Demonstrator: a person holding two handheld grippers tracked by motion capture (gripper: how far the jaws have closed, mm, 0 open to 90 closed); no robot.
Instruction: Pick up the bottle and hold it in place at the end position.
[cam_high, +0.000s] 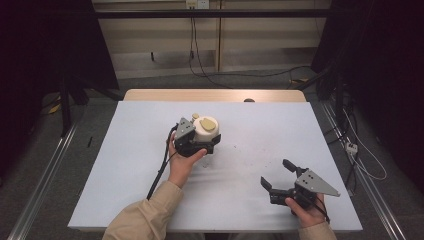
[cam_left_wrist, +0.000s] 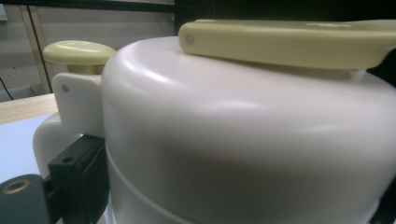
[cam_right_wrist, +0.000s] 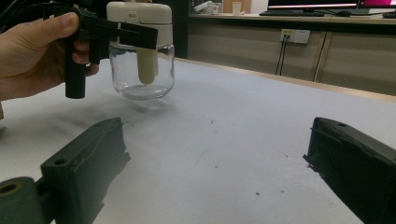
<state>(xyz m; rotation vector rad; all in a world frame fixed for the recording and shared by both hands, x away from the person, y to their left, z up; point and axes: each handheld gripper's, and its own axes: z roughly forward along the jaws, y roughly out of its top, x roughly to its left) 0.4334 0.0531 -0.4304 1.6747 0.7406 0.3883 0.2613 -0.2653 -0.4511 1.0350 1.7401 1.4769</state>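
In the high view, the left tongs (cam_high: 206, 144) grasp the cream-lidded jar (cam_high: 206, 129) near the middle of the table (cam_high: 260, 125); the right tongs (cam_high: 278, 172) are spread wide, well apart from the jar. In the left gripper view, the jar's lid (cam_left_wrist: 243, 121) sits between the jaws. In the right gripper view, the jar's glass body (cam_right_wrist: 140, 70) seems lifted just above the table, beyond the released jaws.

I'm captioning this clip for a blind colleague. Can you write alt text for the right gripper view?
A hand's left gripper clamps the cream lid of a clear glass jar, apparently lifted just above the pale blue table. The right gripper waits in front, jaws wide open.
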